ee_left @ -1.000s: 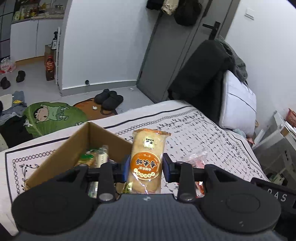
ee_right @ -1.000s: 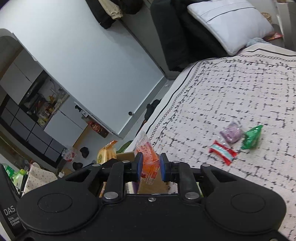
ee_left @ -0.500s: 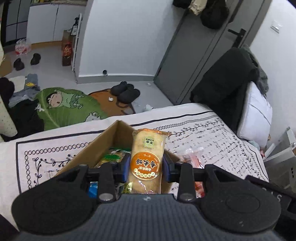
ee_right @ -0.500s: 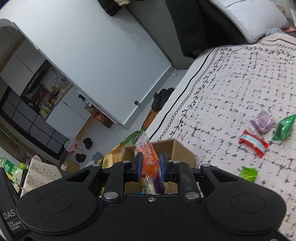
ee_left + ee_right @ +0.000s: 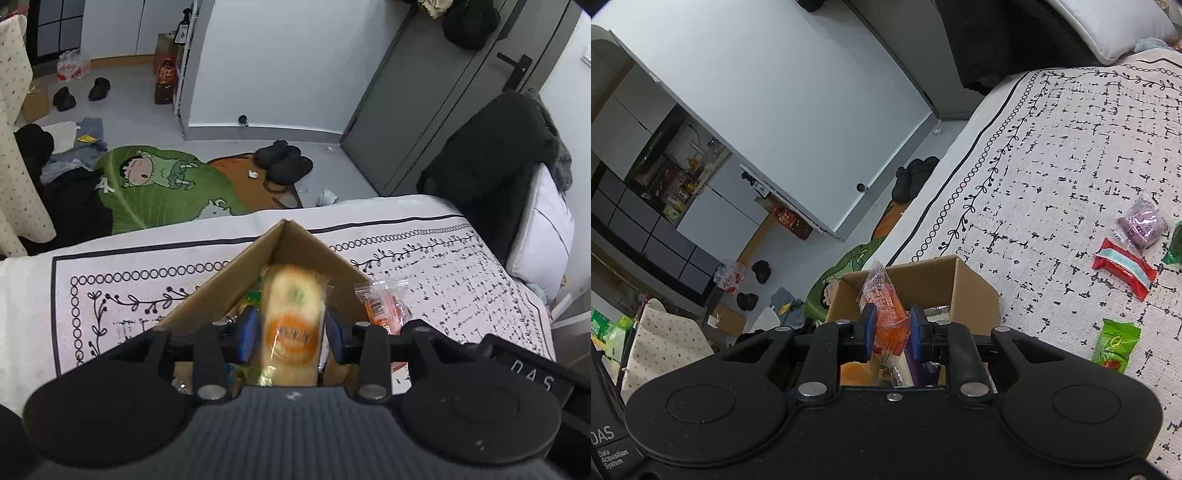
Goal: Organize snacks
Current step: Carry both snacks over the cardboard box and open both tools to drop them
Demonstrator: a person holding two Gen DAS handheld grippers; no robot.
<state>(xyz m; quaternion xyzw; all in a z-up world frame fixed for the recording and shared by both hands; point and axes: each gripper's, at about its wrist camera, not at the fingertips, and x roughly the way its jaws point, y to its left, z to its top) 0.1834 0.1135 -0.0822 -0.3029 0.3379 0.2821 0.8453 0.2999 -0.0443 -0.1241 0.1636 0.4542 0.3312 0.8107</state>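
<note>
A brown cardboard box (image 5: 221, 284) with several snacks inside sits on the patterned bed cover; it also shows in the right wrist view (image 5: 971, 288). My left gripper (image 5: 291, 334) is over the box, its jaws spread, and the yellow rice cracker pack (image 5: 293, 317) between them is blurred and dropping into the box. My right gripper (image 5: 889, 334) is shut on an orange snack packet (image 5: 886, 317) above the box; that packet also shows in the left wrist view (image 5: 384, 302).
Loose snacks lie on the bed cover (image 5: 1052, 155) right of the box: a purple packet (image 5: 1141, 225), a red one (image 5: 1124, 267), a green one (image 5: 1115, 345). Beyond the bed edge are a floor mat (image 5: 162, 184), slippers (image 5: 284, 162) and a door (image 5: 439, 85).
Both grippers have moved over the box. The left gripper's jaws have opened and the cracker pack has slipped loose, falling toward the box. The right gripper still holds its packet.
</note>
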